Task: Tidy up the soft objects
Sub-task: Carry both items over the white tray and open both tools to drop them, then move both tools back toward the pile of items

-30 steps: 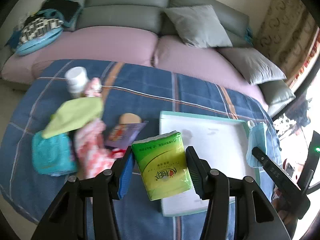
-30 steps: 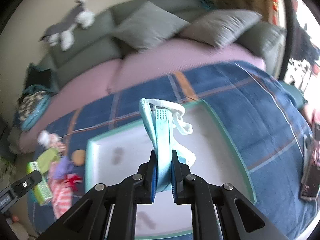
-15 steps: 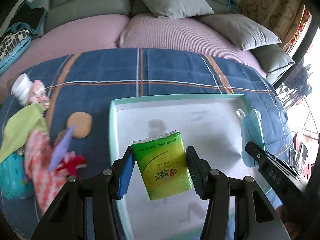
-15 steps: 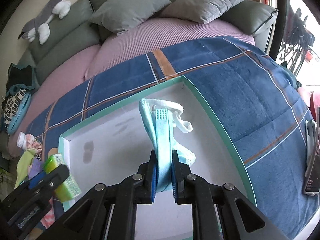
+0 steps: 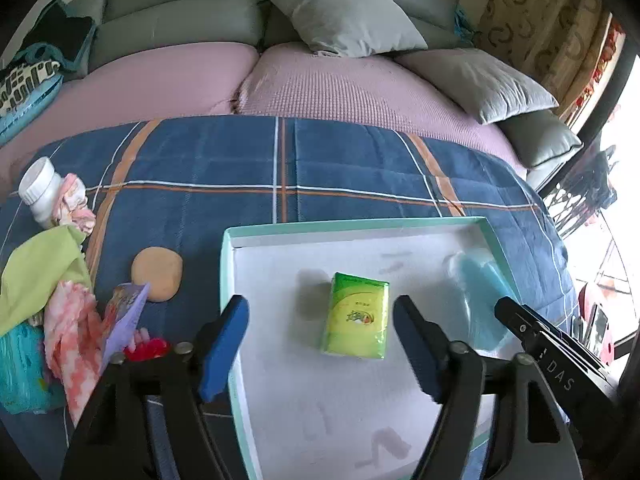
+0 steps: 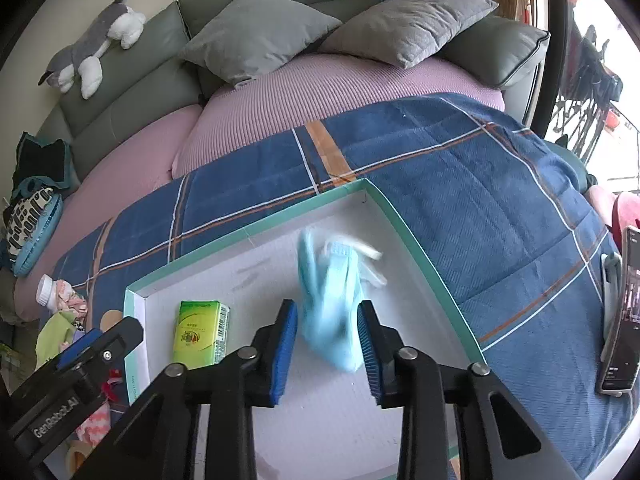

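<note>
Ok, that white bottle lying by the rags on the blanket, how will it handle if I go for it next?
The bottle looks like rigid plastic, so probably stiff in the tool. It lies on its side and is round, so a push may roll it. The blanket is soft, which may slow any roll.

Your work surface is a blue plaid blanket point(image 5: 328, 160) spread over the pink seat cushions of the sofa point(image 5: 168, 80). In the left wrist view, a shallow white tray with a teal rim point(image 5: 228, 280) lies flat on the blanket at about 5 o'clock. Just beside its left rim, at 8 o'clock, you have a round tan pad point(image 5: 157, 274) resting on the cloth. Further toward 9 o'clock lies a heap touching itself: a white bottle point(image 5: 39, 192), a green cloth point(image 5: 40, 280), a pink patterned cloth point(image 5: 72, 336), a purple packet point(image 5: 126, 316) and a teal pack point(image 5: 20, 372).
</note>
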Demonstrator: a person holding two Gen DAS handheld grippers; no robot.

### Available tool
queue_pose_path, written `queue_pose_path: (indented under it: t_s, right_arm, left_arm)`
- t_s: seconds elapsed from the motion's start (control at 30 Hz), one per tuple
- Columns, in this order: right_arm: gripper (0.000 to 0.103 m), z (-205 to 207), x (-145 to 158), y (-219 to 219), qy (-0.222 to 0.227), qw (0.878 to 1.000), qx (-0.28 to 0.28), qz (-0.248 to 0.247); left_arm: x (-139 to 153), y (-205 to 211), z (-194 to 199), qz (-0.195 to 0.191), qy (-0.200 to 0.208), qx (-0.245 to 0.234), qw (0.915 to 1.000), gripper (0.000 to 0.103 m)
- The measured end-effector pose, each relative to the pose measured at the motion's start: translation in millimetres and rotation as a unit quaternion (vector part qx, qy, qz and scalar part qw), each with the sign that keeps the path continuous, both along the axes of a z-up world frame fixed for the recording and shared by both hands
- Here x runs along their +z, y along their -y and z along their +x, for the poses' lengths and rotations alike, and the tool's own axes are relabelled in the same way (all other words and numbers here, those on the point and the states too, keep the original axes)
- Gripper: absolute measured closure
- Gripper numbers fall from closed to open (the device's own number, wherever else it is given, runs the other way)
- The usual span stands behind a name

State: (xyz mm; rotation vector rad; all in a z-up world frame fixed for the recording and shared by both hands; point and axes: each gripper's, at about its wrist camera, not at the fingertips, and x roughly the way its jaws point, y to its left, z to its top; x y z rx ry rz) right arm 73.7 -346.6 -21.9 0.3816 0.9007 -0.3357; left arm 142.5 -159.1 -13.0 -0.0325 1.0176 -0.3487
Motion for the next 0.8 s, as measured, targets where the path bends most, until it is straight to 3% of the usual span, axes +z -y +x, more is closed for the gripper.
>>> queue_pose_path:
  t_s: [0.27,0.43,0.8]
  right_arm:
    - [0.036,2.7,-0.1,-6.3,-0.006,1.000,0.005,-0.020]
    - [0.032,3.2,0.1,-9.1,-0.005,1.000,0.010,-0.026]
    - [0.032,4.7,0.4,-16.2,-0.006,0.999,0.022,-0.035]
  left_arm:
    - [1.2,-25.5,-0.3,-0.020,0.000,0.025,0.9995,0.016]
    - [4.7,-40.9,0.1,-0.036,0.014,0.046,0.9982,0.004]
    - [28.6,-58.2,-4.1,-0.062,0.070,0.058,0.9939,0.004]
